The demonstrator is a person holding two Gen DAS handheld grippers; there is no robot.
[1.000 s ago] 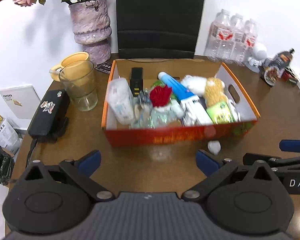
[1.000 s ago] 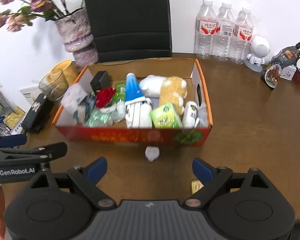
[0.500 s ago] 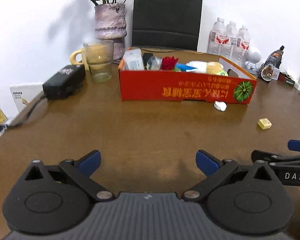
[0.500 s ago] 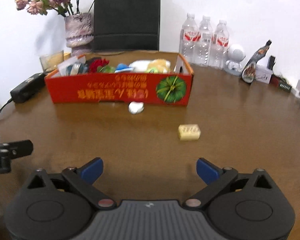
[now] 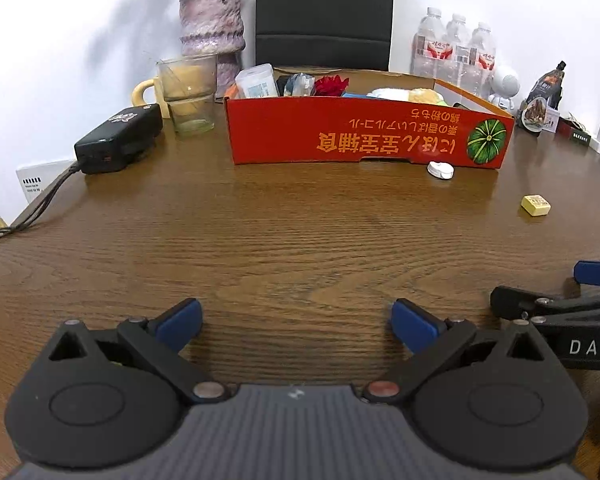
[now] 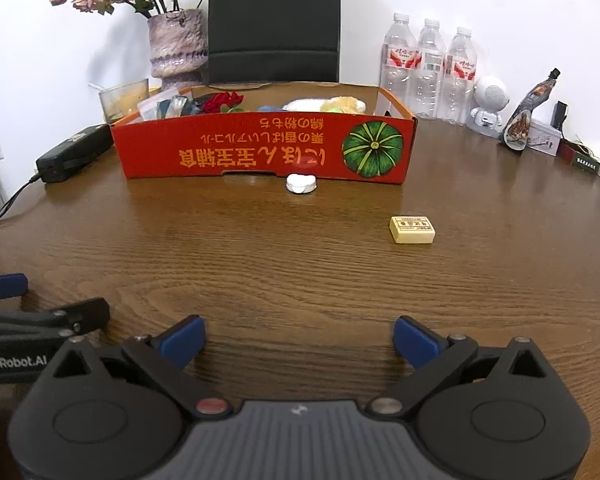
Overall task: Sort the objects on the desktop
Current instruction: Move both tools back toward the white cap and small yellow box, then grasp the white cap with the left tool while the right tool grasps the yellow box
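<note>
Right wrist view: our jaws gape empty on both grippers. Yellow block (image 6: 412,230) and white piece (image 6: 301,183), perhaps a cap, lie outside the red box (image 6: 260,152), near the desk (image 6: 300,280) centre.

Wooden table (image 6: 300,272), red box (image 6: 260,152), white disc (image 6: 301,183), yellow block (image 6: 412,229), black charger (image 5: 118,138), glass (image 5: 187,96)

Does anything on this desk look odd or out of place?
Yes: a small white object and a yellow block lie loose on the table outside the red box, whose printing is upside down. Nothing appears spilled.
</note>
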